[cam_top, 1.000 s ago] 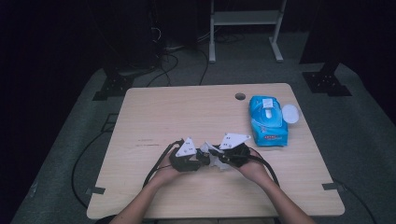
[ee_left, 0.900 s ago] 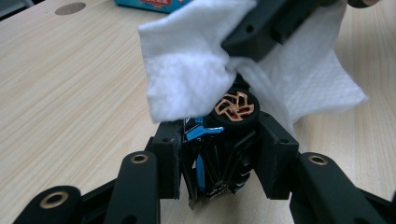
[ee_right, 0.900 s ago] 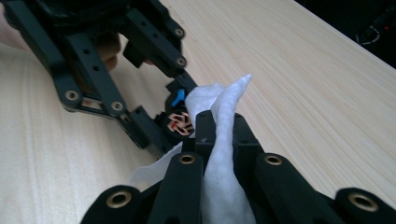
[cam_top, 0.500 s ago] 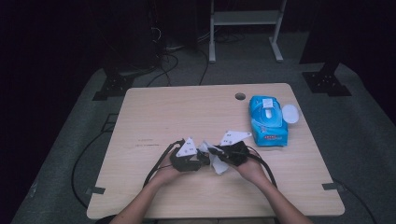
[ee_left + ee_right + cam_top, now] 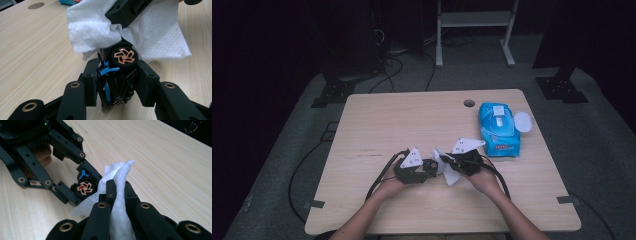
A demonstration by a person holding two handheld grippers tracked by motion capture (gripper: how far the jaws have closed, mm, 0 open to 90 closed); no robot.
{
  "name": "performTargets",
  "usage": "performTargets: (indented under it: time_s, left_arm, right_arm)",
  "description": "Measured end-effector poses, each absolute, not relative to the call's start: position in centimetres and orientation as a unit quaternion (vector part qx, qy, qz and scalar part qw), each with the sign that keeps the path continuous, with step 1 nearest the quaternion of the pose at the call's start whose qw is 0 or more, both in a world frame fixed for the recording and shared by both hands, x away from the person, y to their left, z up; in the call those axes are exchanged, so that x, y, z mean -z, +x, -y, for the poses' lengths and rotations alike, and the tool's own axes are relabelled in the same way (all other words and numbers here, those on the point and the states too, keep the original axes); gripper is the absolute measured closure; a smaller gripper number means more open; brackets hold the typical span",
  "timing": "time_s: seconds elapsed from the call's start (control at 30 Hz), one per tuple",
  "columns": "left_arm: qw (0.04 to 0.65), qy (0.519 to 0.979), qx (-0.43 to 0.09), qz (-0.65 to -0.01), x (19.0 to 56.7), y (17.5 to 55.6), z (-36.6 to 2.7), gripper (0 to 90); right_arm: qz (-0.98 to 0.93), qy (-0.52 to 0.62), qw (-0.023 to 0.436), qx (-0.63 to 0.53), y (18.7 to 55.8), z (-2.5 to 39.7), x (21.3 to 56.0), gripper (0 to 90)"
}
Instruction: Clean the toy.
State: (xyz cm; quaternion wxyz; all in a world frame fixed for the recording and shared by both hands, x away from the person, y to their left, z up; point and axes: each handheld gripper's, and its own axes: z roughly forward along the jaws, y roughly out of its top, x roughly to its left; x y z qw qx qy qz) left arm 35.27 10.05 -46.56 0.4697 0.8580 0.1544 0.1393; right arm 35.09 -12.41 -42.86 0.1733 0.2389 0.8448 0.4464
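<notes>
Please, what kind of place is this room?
Probably a lab or recording studio, not a home. A bare wooden table with a cable hole stands on grey carpet in a dark room, with loose cables and black stand bases around it.
</notes>
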Motion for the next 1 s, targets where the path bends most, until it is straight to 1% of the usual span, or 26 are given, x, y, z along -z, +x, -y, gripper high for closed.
performTargets:
  time_s: [0.1,0.17,0.3,0.37,0.47,0.5,0.53,0.57,0.6,0.67,0.77,0.87,0.93,1.0]
  left_arm:
    - [0.467,0.860,-0.138,-0.154,46.5,35.3,-10.0,57.6]
    - [0.468,0.859,-0.137,-0.156,46.5,35.3,-10.0,57.6]
    - [0.469,0.858,-0.137,-0.158,46.5,35.4,-10.1,57.8]
    - [0.469,0.858,-0.137,-0.156,46.5,35.4,-10.1,57.8]
    - [0.469,0.858,-0.138,-0.155,46.5,35.4,-10.1,57.8]
    - [0.470,0.858,-0.137,-0.156,46.6,35.4,-10.0,57.9]
    - [0.468,0.859,-0.136,-0.156,46.5,35.4,-10.0,57.8]
    - [0.468,0.859,-0.137,-0.156,46.5,35.4,-9.9,57.9]
    - [0.468,0.859,-0.136,-0.157,46.5,35.4,-9.9,57.8]
    - [0.465,0.861,-0.136,-0.156,46.5,35.5,-9.9,57.8]
    - [0.469,0.859,-0.137,-0.156,46.5,35.4,-9.8,57.8]
    - [0.467,0.859,-0.137,-0.158,46.5,35.4,-9.9,57.9]
    - [0.468,0.859,-0.138,-0.158,46.5,35.4,-10.0,58.0]
    - [0.466,0.860,-0.138,-0.156,46.5,35.4,-10.0,58.0]
  right_arm:
    - [-0.844,0.230,0.148,-0.462,34.7,11.6,43.0,85.9]
    - [-0.846,0.217,0.143,-0.465,34.4,10.7,43.1,85.8]
    - [-0.848,0.215,0.158,-0.458,34.5,11.0,42.9,85.8]
    - [-0.847,0.225,0.181,-0.446,34.7,12.1,42.9,85.8]
    - [-0.842,0.249,0.201,-0.434,35.2,14.3,43.0,85.9]
    - [-0.836,0.260,0.190,-0.445,35.3,15.0,43.0,85.9]
    - [-0.833,0.269,0.194,-0.443,35.4,15.4,43.0,85.9]
    - [-0.833,0.269,0.208,-0.437,35.4,15.7,43.0,85.9]
    - [-0.832,0.271,0.210,-0.435,35.4,15.9,42.9,85.9]
    - [-0.830,0.276,0.207,-0.439,35.3,15.8,43.0,85.9]
    - [-0.829,0.270,0.173,-0.458,35.0,14.7,43.2,86.0]
    - [-0.837,0.245,0.169,-0.460,34.5,13.0,43.2,86.0]
    - [-0.842,0.237,0.181,-0.449,34.5,12.8,43.1,86.0]
    - [-0.844,0.241,0.205,-0.434,34.7,13.4,43.0,86.0]
